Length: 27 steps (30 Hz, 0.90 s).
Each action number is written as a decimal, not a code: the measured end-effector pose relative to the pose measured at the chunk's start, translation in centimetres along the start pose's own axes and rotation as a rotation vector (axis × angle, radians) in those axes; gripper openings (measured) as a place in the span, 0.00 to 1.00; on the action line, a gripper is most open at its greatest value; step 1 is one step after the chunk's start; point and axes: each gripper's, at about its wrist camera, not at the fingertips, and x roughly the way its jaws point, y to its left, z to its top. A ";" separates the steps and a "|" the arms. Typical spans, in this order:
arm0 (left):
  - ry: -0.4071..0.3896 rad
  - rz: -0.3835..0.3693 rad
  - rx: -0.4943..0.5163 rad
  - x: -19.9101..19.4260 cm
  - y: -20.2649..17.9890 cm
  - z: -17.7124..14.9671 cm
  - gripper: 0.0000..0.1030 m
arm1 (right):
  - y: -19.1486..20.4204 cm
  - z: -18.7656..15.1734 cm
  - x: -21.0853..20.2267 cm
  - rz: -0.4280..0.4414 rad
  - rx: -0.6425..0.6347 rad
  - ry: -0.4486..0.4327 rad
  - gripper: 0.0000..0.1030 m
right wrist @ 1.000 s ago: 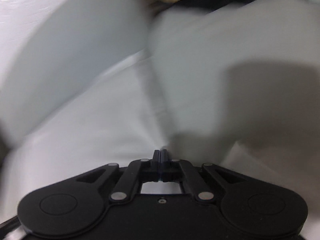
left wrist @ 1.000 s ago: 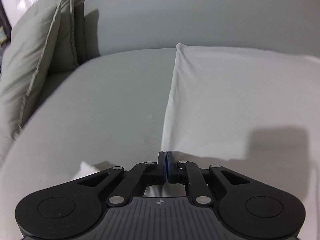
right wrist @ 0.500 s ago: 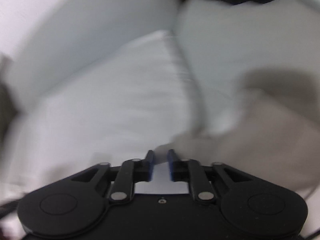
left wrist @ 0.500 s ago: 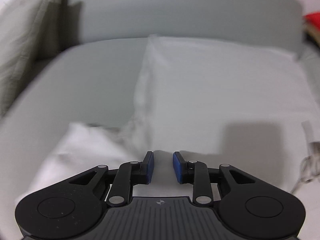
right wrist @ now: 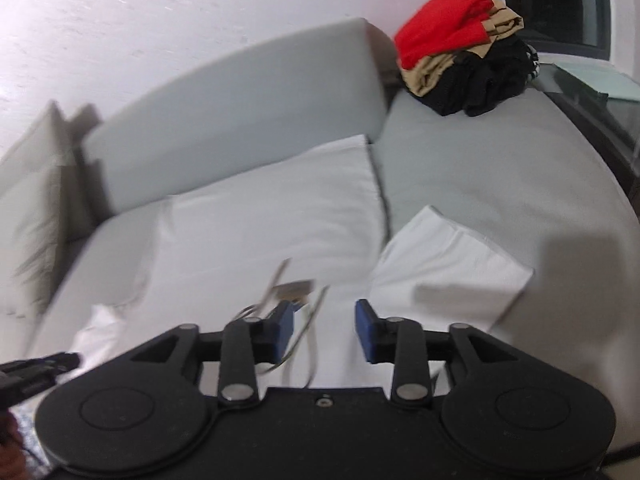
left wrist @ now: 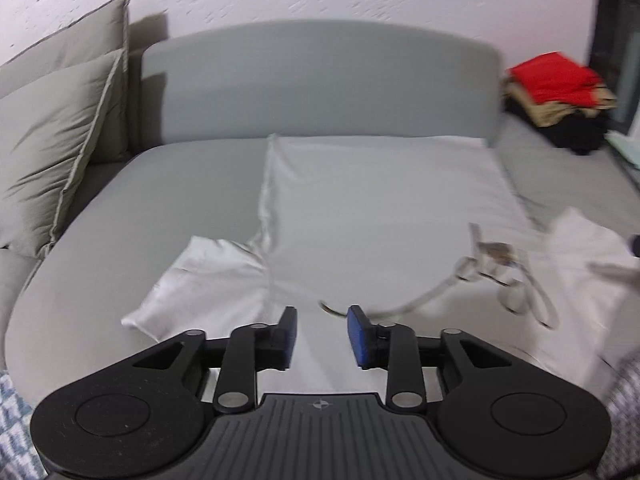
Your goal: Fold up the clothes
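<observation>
A white T-shirt (left wrist: pixel 372 200) lies spread flat on the grey sofa seat (left wrist: pixel 168 200), sleeves out to both sides and collar with its label (left wrist: pixel 490 254) toward me. It also shows in the right wrist view (right wrist: pixel 272 232). My left gripper (left wrist: pixel 322 334) is open and empty, just above the shirt's near edge beside the left sleeve (left wrist: pixel 204 276). My right gripper (right wrist: pixel 325 326) is open and empty above the collar area, next to the right sleeve (right wrist: pixel 452 264).
A pile of folded red, tan and black clothes (right wrist: pixel 460 48) sits at the sofa's far right. Grey cushions (left wrist: pixel 52 120) lean at the left. The sofa backrest (left wrist: pixel 320 80) and a white wall are behind. A dark table edge (right wrist: pixel 600 100) is at right.
Both grippers opened and let go of the shirt, then pulled back and up. The shirt now lies flat with more of it and the room in view.
</observation>
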 end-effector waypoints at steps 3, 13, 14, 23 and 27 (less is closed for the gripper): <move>0.029 -0.020 -0.021 0.2 -0.7 -1.2 0.41 | 0.1 -1.8 -0.3 0.024 -0.013 0.027 0.53; 0.086 0.043 0.057 6.3 -4.7 -1.2 0.39 | 4.2 -4.1 9.7 0.037 -0.121 0.197 0.29; 0.115 0.036 0.058 6.9 -4.9 -1.5 0.39 | 4.7 -4.4 10.4 0.030 -0.135 0.202 0.29; 0.131 0.015 0.106 3.9 -5.2 -6.5 0.39 | 6.2 -10.4 6.6 0.039 -0.333 0.228 0.30; 0.176 -0.040 0.100 2.0 -5.6 -8.0 0.39 | 5.2 -11.7 3.5 0.060 -0.275 0.244 0.29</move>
